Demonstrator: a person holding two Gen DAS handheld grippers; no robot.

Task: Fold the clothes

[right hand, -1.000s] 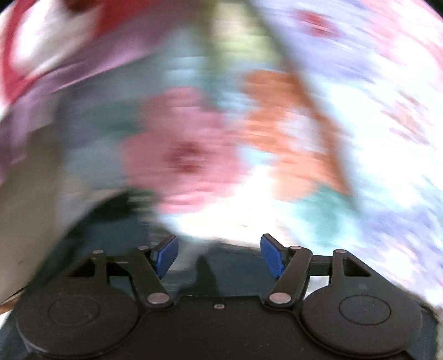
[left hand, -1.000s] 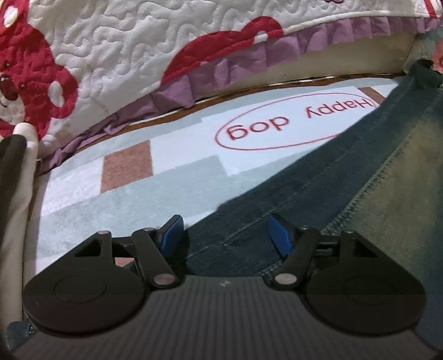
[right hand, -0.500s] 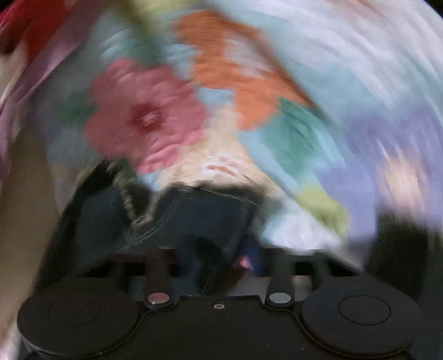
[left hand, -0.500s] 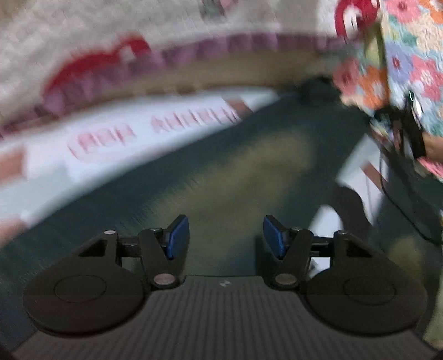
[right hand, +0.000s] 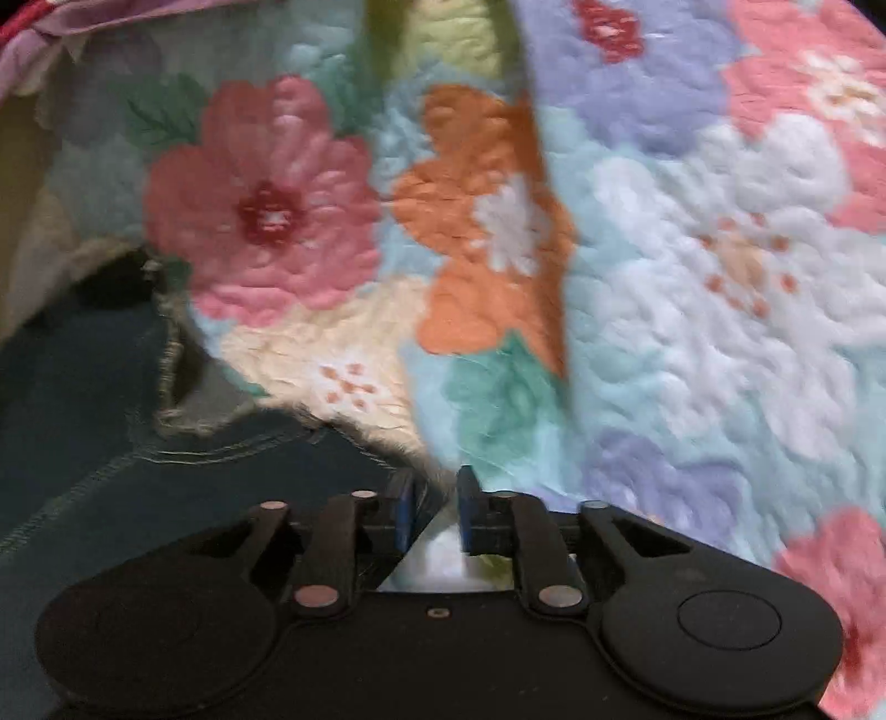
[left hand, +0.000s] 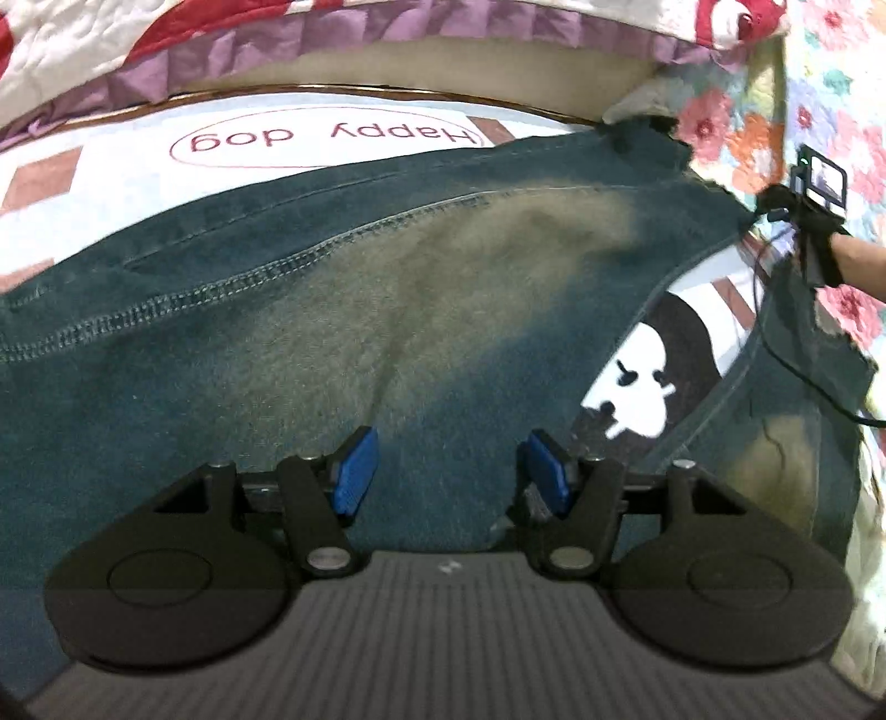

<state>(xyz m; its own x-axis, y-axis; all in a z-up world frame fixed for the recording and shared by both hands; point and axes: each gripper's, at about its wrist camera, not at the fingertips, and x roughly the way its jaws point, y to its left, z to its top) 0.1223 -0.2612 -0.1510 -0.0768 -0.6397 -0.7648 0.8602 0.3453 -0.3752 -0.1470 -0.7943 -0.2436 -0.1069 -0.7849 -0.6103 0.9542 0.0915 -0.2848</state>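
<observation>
Dark blue-green jeans (left hand: 332, 332) with a faded patch lie spread on the mat, one leg running up to the right, the other leg (left hand: 786, 421) at the right. My left gripper (left hand: 448, 471) is open, just above the jeans near the crotch. My right gripper (right hand: 434, 509) is shut on the frayed hem of the jeans (right hand: 166, 443) at a leg end; it also shows in the left wrist view (left hand: 814, 210) at the far leg end.
A play mat (left hand: 332, 133) printed "Happy dog" lies under the jeans. A red-and-white quilt with a purple frill (left hand: 332, 39) hangs behind. A floral quilt (right hand: 664, 249) fills the right side. A black-and-white dog print (left hand: 653, 376) shows between the legs.
My right gripper has closed on the jeans hem. My left gripper has swung right from the jeans' edge to over the jeans, still open.
</observation>
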